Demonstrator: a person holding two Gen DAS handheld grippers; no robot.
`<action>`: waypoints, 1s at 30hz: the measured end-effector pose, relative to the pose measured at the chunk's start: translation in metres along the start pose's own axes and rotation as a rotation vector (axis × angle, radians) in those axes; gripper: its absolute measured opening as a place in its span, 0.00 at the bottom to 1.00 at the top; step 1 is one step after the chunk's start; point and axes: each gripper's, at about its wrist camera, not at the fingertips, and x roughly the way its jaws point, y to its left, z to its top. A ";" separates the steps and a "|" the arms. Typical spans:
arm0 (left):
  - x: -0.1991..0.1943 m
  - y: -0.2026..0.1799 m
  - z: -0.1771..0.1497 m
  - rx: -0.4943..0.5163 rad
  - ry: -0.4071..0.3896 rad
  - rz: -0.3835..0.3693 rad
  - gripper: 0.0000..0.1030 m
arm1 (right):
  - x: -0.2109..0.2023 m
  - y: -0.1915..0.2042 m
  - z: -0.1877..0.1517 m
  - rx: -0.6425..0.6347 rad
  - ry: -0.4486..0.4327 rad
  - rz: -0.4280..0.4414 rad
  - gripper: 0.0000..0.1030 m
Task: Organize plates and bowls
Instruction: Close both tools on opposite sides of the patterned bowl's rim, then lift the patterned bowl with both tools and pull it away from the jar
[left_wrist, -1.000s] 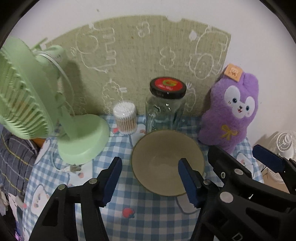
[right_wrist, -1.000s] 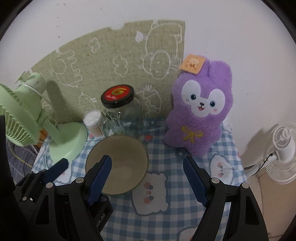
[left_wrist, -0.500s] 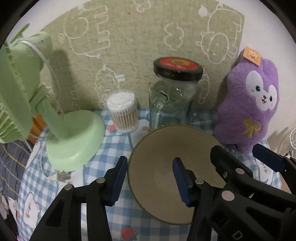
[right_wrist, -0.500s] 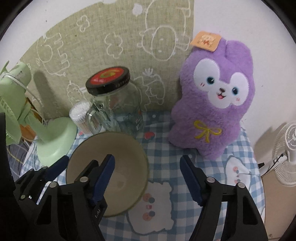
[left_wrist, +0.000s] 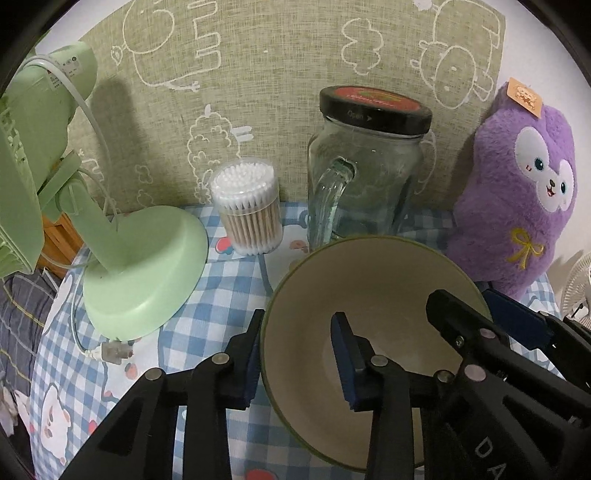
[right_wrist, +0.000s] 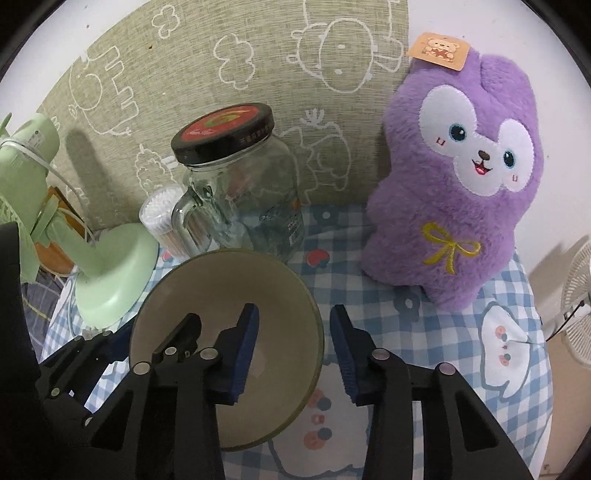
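Left wrist view: the left tool (left_wrist: 297, 354) straddles the near-left rim of the bowl (left_wrist: 373, 280), one blue-padded finger outside the wall and the other inside the cavity, with gaps visible on both sides of the rim, so the jaws stand apart and are not yet pinching. The bowl, beige inside with a dark green edge, sits on the blue checked table (left_wrist: 221, 273) directly ahead of the tool. Beyond the bowl stands a glass jar (left_wrist: 364, 181) with a black and red lid; ahead and to the left of it is a clear tub of cotton swabs (left_wrist: 249, 208), and farther left the green fan (left_wrist: 140, 269) on its round base. To the right of the bowl a purple plush toy (left_wrist: 517, 199) leans against the wall. The right tool's black frame reaches in at the lower right, over the bowl's right side.

Right wrist view: the right tool (right_wrist: 293, 352) is likewise spread across the bowl's (right_wrist: 229, 291) right rim, left finger inside, right finger outside, not clamped. The jar (right_wrist: 243, 184) is ahead, the plush toy (right_wrist: 465, 177) ahead to the right, the fan (right_wrist: 110, 273) far left. The left tool's frame shows at the lower left, at the bowl's left edge.
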 end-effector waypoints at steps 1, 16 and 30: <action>0.000 0.001 0.000 0.001 0.000 0.002 0.30 | 0.000 0.001 0.000 0.002 0.001 0.002 0.40; 0.005 0.009 -0.001 -0.016 0.043 -0.011 0.16 | 0.000 0.003 0.000 -0.005 0.011 -0.046 0.26; 0.002 0.008 0.000 0.005 0.051 -0.002 0.12 | 0.000 -0.002 0.001 -0.003 0.032 -0.080 0.12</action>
